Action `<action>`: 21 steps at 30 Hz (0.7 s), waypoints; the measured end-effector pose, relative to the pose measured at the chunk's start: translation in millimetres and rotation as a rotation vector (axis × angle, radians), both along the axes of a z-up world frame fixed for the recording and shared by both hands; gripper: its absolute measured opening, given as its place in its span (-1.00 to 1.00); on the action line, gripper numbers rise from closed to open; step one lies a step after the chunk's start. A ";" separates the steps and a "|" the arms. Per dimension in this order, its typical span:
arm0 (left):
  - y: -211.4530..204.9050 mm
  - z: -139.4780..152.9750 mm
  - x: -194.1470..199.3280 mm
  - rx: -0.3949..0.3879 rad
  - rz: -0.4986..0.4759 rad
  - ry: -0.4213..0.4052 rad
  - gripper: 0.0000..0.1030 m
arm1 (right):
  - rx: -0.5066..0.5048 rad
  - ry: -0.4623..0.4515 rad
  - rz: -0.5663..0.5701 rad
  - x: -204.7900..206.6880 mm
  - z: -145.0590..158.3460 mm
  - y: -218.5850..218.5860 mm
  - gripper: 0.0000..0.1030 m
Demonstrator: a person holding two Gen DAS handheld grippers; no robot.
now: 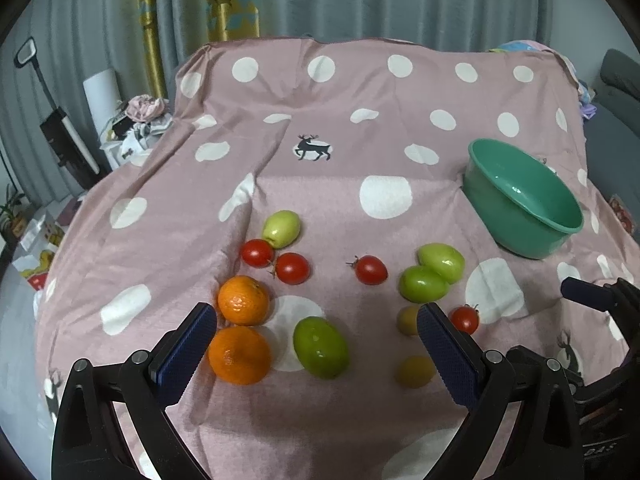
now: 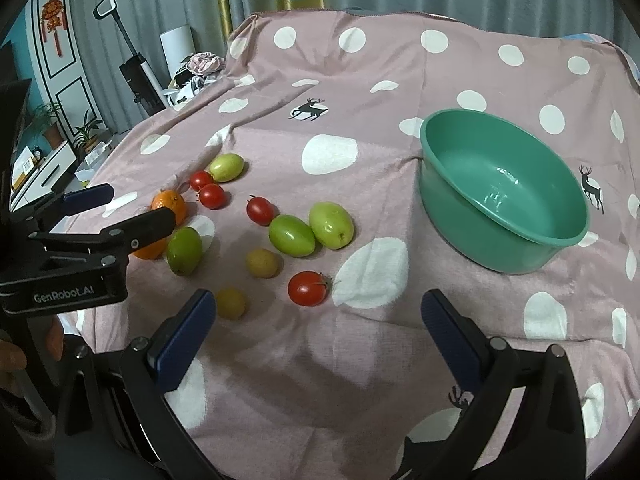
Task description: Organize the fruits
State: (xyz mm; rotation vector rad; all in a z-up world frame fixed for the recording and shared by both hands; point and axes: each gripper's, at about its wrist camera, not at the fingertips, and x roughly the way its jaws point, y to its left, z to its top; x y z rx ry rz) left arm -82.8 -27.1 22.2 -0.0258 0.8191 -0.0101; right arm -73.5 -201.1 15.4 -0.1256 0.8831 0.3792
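Loose fruit lies on a pink polka-dot cloth (image 1: pixel 340 208). In the left wrist view: two oranges (image 1: pixel 240 354), a green fruit (image 1: pixel 321 347), several cherry tomatoes (image 1: pixel 372 269), two green fruits side by side (image 1: pixel 424 283), and two small yellowish fruits (image 1: pixel 415 371). An empty green bowl (image 1: pixel 524 200) stands at the right, also in the right wrist view (image 2: pixel 504 192). My left gripper (image 1: pixel 316 340) is open above the near fruit. My right gripper (image 2: pixel 316 320) is open and empty, just short of a tomato (image 2: pixel 307 289) and a yellowish fruit (image 2: pixel 231 303).
The cloth drapes over the table edges all round. Off the table's left stand a vacuum (image 2: pixel 136 76), a white cylinder (image 2: pixel 178 52) and clutter. The left gripper's body (image 2: pixel 80 240) shows at the left of the right wrist view, above an orange (image 2: pixel 170 204).
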 end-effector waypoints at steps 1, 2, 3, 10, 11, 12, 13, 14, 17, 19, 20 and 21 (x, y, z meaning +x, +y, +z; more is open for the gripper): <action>1.8 0.1 0.5 -0.023 -0.011 0.004 0.94 | -0.003 0.002 0.000 0.1 -0.6 0.3 1.00; 5.1 -0.6 0.5 -0.070 -0.030 0.011 0.94 | -0.007 0.004 0.002 0.1 -1.1 0.8 1.00; 8.0 -0.8 1.0 -0.108 -0.046 0.017 0.94 | -0.010 0.005 0.003 0.3 -1.5 0.9 1.00; 35.4 -7.4 6.7 -0.360 -0.126 0.106 0.94 | -0.024 0.017 0.038 -1.7 -3.2 4.1 0.98; 37.1 -7.2 5.8 -0.355 -0.126 0.107 0.94 | -0.016 0.027 0.048 -1.4 -4.6 4.6 0.98; 39.4 -7.0 4.9 -0.362 -0.132 0.112 0.94 | -0.009 0.033 0.053 -1.3 -5.5 5.0 0.96; 42.1 -7.4 4.2 -0.386 -0.142 0.121 0.94 | 0.001 0.042 0.062 -1.2 -7.0 5.6 0.93; 44.8 -8.5 4.5 -0.412 -0.153 0.126 0.94 | 0.008 0.049 0.069 -0.9 -7.4 6.3 0.92; 48.7 -13.1 4.2 -0.501 -0.193 0.143 0.94 | 0.029 0.068 0.096 -0.8 -10.6 10.0 0.85; 44.9 -14.9 4.9 -0.493 -0.206 0.157 0.94 | 0.034 0.081 0.109 0.8 -13.1 11.8 0.74; 42.2 -16.1 5.9 -0.490 -0.215 0.165 0.94 | 0.037 0.089 0.112 2.6 -14.4 12.1 0.73; 38.9 -16.9 7.0 -0.497 -0.228 0.170 0.94 | 0.044 0.100 0.114 4.6 -16.0 12.2 0.71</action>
